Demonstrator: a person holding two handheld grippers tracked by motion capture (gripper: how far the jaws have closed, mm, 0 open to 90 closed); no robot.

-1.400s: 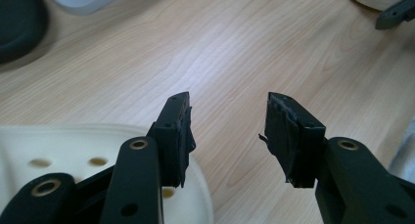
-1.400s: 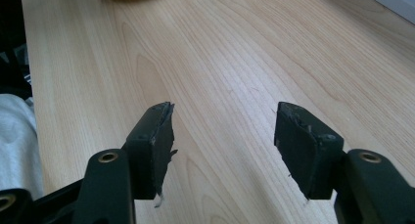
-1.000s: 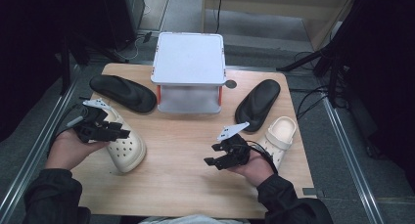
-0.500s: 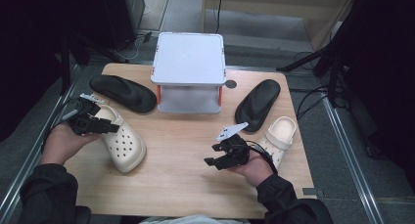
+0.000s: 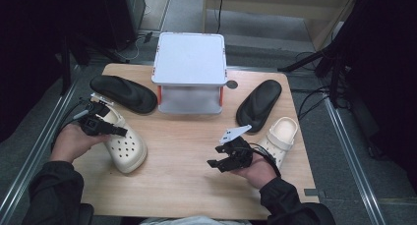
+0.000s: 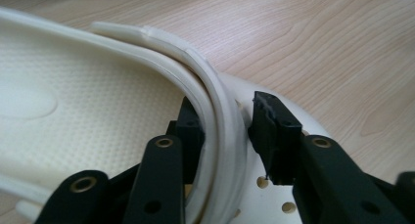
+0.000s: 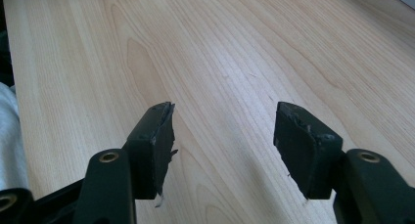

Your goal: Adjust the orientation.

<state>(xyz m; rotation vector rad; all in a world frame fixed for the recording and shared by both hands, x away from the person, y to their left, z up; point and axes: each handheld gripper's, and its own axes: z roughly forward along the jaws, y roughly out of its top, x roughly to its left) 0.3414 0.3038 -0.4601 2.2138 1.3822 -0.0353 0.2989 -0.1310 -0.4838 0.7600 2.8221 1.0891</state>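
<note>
While the left tongs [image 5: 109, 130] straddle the rim and folded strap of the cream clog [image 5: 125, 149] at the table's [image 5: 187, 185] nine o'clock edge, the jaws are not yet pressed home: in the left gripper view one jaw sits inside the shoe against the rim [image 6: 215, 131] and the other stands outside it with a small gap, so the tongs are spread around the rim rather than pinching it. The clog lies on its sole, long axis running from about ten o'clock at the heel to four o'clock at the perforated toe, and the tongs come at it from the heel end, so the left hand [image 5: 74, 141] is plainly the nearer one. A black sandal [image 5: 123, 93] lies just beyond it toward eleven o'clock. At twelve o'clock stands a grey box with orange corner posts [image 5: 190, 72]. Toward two o'clock lies a second black sandal [image 5: 258, 101], and beside it at three o'clock the second cream clog [image 5: 281, 136]. The right tongs [image 5: 221, 162] hover at about five o'clock over bare wood, jaws wide apart and holding nothing, pointing toward nine o'clock. The judgement: closing the left jaws on the rim should come next.
</note>
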